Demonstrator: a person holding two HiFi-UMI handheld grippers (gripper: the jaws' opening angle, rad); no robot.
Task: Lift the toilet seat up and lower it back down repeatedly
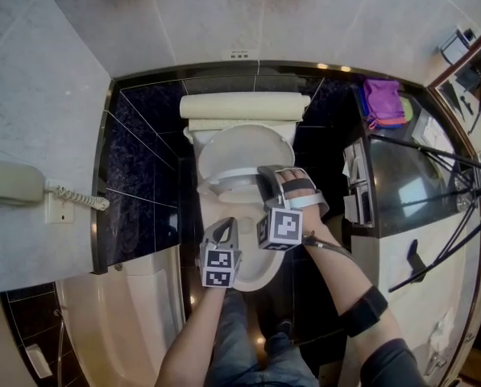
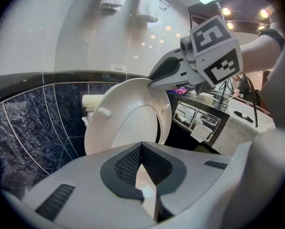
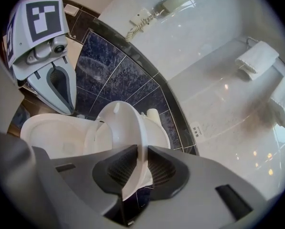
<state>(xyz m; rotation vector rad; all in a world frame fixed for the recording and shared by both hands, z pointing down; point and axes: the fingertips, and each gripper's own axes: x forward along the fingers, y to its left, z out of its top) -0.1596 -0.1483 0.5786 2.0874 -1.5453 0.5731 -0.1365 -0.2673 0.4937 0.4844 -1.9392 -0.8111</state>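
The right gripper [image 3: 141, 152] is pinching the half-raised toilet seat's [image 3: 119, 124] rim to swing it, while the left gripper [image 2: 141, 147], closed and empty, is hovering alongside.

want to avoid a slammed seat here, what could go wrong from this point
1. The right gripper pinches only the thin rim of the half-raised toilet seat. If that hold slips, the seat could drop and bang onto the bowl.
2. The left gripper, shut and empty, hovers over the bowl's front, seemingly in the seat's path down, so it might get struck.
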